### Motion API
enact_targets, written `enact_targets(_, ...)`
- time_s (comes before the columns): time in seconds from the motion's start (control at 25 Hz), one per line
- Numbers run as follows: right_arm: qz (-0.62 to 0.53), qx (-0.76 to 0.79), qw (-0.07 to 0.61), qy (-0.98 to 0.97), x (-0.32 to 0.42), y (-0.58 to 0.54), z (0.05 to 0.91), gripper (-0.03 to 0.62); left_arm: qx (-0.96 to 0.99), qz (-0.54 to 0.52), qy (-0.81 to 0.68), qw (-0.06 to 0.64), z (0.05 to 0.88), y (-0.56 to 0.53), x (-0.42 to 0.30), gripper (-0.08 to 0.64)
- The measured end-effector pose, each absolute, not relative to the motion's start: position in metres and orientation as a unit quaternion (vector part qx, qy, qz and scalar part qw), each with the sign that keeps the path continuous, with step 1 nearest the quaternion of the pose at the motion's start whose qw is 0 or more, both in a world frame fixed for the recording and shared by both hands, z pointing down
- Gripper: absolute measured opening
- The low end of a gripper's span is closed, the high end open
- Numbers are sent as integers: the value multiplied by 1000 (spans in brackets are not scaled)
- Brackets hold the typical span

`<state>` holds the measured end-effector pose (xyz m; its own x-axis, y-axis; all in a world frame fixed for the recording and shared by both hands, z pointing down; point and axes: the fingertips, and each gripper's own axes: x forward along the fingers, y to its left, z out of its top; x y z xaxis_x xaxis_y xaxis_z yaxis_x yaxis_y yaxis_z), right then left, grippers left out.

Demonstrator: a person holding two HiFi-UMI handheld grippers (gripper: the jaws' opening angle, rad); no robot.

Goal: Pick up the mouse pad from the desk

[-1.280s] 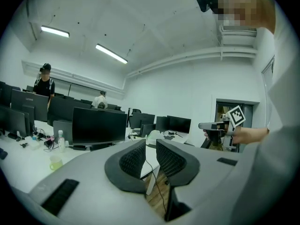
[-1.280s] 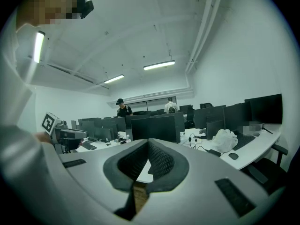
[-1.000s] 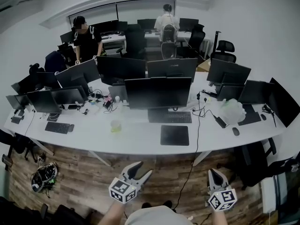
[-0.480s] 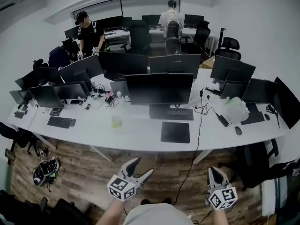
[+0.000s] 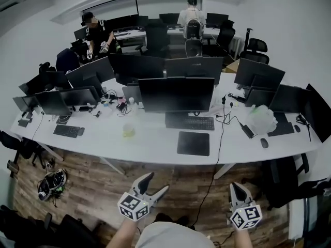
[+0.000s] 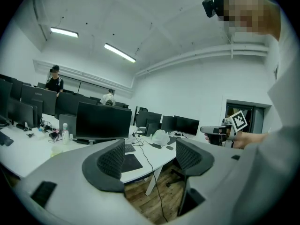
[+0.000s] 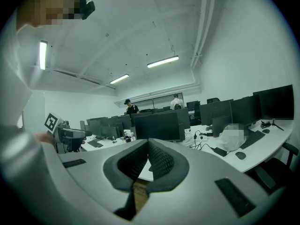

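A wooden floor point(image 5: 88, 190) fills the lower part of the head view, and a long white bench point(image 5: 155, 144) curves across the room above it. On the bench stand many dark monitors in rows. The biggest one point(image 5: 176, 94) is in the middle, facing the person. Two other people stand at the far benches by the back wall.

Just in front of the middle monitor lies a black keyboard point(image 5: 189, 122). The mouse pad point(image 5: 193, 143) lies flat on the bench in front of the keyboard, near the front edge, a little apart from the keyboard. It is dark and rectangular, and nothing lies on it. To its right there is a pale plastic bag point(image 5: 260, 120), and a dark mouse point(image 5: 264, 143) lies near the bench edge in front of the bag. To the left of the pad, well apart from it, stands a small yellowish thing point(image 5: 128, 131), perhaps a cup; the view is too coarse to be sure.

Both tools are held low over the floor, well apart from the bench and from the pad. The left tool point(image 5: 158, 182) has its jaws spread and they are opening; nothing is between them. The right tool point(image 5: 236, 188) has its jaws pressed together at the tips and holds nothing.
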<state>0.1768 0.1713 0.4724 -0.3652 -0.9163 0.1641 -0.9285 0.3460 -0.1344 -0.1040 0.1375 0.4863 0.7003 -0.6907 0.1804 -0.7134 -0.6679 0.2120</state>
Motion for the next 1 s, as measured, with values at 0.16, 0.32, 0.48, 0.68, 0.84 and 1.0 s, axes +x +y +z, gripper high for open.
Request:
enact_targets(0.16, 114, 563, 33, -818, 176, 168, 475, 11, 909, 48, -388, 142, 492, 134, -105, 356)
enact_targets(0.32, 120, 563, 43, -817, 172, 160, 481, 11, 909, 45, -388, 148, 495, 124, -107, 357)
enact_targets(0.48, 123, 569, 51, -811, 170, 144, 482, 11, 911, 41, -383, 149, 498, 104, -110, 359)
enact_targets(0.68, 129, 581, 58, -801, 162, 116, 485, 11, 914, 40, -372, 154, 501, 67, -117, 364)
enact_targets(0.84, 134, 590, 63, -794, 154, 90, 484, 11, 920, 52, -359, 149, 505, 34, -117, 366)
enact_targets(1.0, 140, 600, 65, -785, 148, 62, 487, 11, 925, 58, -341, 156, 511, 1, -119, 367)
